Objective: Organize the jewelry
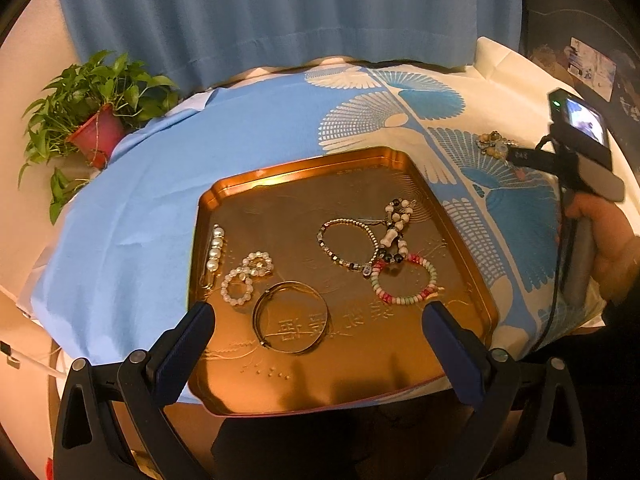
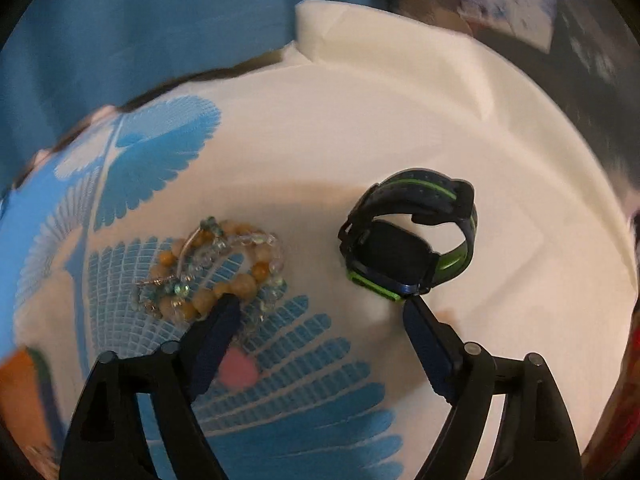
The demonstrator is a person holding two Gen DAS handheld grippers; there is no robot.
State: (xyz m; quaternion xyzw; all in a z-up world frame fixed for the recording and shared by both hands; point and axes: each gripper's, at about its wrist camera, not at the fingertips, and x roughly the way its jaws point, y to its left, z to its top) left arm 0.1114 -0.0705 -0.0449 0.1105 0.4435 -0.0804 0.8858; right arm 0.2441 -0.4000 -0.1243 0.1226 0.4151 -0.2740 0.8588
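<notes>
A copper tray (image 1: 452,216) lies on the blue and white cloth. In it are a pearl clip (image 1: 215,249), a white bead bracelet (image 1: 245,278), a gold bangle (image 1: 291,317), a metal bead bracelet (image 1: 347,245), a bone-bead strand (image 1: 396,230) and a pink-green bracelet (image 1: 404,280). My left gripper (image 1: 318,320) is open and empty over the tray's near edge. My right gripper (image 2: 320,306) is open and empty above the cloth, between a tangle of amber and clear beads (image 2: 212,270) and a black-green watch (image 2: 408,236). The bead tangle also shows in the left wrist view (image 1: 493,144).
A potted plant (image 1: 94,120) stands at the far left of the table. A blue curtain (image 1: 280,12) hangs behind. A folded white cloth (image 2: 400,60) lies at the far right edge. The person's right hand (image 1: 600,240) holds the right gripper beside the tray.
</notes>
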